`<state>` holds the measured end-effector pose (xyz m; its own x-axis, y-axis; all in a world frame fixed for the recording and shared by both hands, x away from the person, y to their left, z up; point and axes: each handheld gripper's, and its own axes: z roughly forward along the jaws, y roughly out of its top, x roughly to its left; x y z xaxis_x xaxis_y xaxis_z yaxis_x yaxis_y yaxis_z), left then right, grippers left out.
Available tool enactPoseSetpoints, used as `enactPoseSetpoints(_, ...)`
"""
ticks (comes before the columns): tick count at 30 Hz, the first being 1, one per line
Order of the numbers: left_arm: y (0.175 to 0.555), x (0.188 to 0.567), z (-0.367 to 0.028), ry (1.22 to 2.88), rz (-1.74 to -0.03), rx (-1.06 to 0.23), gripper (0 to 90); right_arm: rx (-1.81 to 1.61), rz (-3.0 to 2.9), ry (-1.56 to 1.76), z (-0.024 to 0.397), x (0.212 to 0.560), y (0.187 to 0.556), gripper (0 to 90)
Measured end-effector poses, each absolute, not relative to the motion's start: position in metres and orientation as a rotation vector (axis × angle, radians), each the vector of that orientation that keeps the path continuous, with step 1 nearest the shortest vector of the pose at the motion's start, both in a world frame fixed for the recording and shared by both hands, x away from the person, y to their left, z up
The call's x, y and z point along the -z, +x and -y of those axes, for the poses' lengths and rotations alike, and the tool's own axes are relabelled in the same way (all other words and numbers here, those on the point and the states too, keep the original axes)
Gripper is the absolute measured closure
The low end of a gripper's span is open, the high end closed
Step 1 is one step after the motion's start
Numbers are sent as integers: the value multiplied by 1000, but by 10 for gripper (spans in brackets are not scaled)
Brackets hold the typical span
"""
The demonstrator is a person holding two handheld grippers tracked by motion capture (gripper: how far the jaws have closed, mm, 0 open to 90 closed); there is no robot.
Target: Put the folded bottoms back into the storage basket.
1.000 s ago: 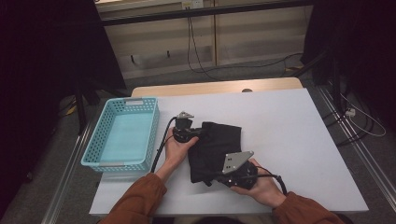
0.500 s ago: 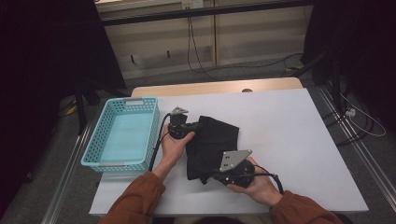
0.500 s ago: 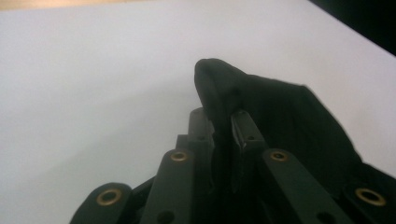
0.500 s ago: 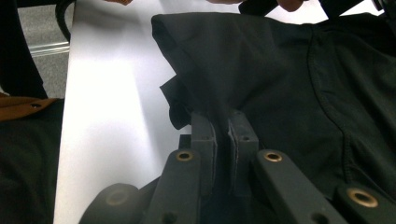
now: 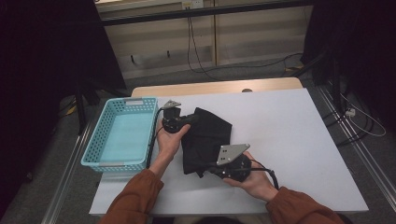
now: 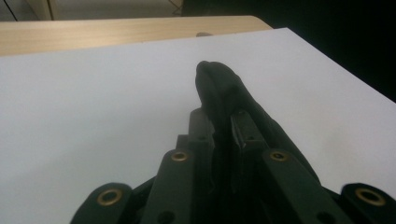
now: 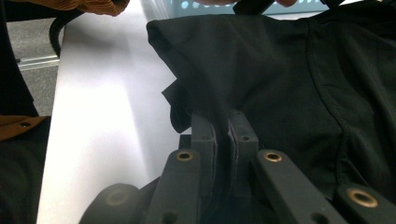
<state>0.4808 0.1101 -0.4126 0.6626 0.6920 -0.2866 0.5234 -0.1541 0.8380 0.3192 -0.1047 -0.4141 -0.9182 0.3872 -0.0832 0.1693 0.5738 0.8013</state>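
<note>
Jaws of both grippers are clamped on a black cloth (image 5: 205, 140) lying on the white desk (image 5: 289, 135). Left gripper (image 6: 220, 122) pinches a fold at its far left corner; right gripper (image 7: 221, 128) pinches its near edge. A blue basket (image 5: 122, 133) sits just left of the cloth.
</note>
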Motion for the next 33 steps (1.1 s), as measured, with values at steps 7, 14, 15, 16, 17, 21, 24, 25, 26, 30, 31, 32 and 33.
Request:
enactPoseSetpoints(7,483,403,-115,1789,-970,-207,810,-1289,-2532,462,103,407,324,845)
enactPoseSetpoints(14,485,393,-118,1781,-970,-230,811,-1303,-2516,455,100,404,328,844)
enactPoseSetpoints(15,486,391,-119,1778,-971,-233,811,-1309,-2512,456,99,403,328,844)
enactPoseSetpoints(16,486,390,-120,1777,-970,-236,812,-1312,-2510,450,99,403,329,844)
enactPoseSetpoints(17,486,388,-121,1775,-971,-239,811,-1314,-2510,449,98,402,330,844)
enactPoseSetpoints(21,487,382,-124,1775,-967,-249,812,-1326,-2501,440,95,399,331,844)
enactPoseSetpoints(24,487,379,-126,1772,-967,-257,812,-1337,-2494,436,93,396,332,845)
enactPoseSetpoints(25,487,378,-127,1776,-965,-259,812,-1338,-2494,433,93,396,332,844)
enactPoseSetpoints(26,487,377,-127,1776,-966,-261,812,-1343,-2491,430,92,395,332,844)
enactPoseSetpoints(30,487,373,-129,1775,-962,-269,812,-1353,-2486,421,89,393,333,844)
enactPoseSetpoints(31,488,372,-130,1776,-963,-273,812,-1355,-2486,423,88,392,334,844)
enactPoseSetpoints(32,488,371,-131,1775,-962,-275,812,-1357,-2485,417,88,392,334,844)
enactPoseSetpoints(33,488,370,-132,1775,-962,-275,812,-1359,-2485,418,87,392,334,844)
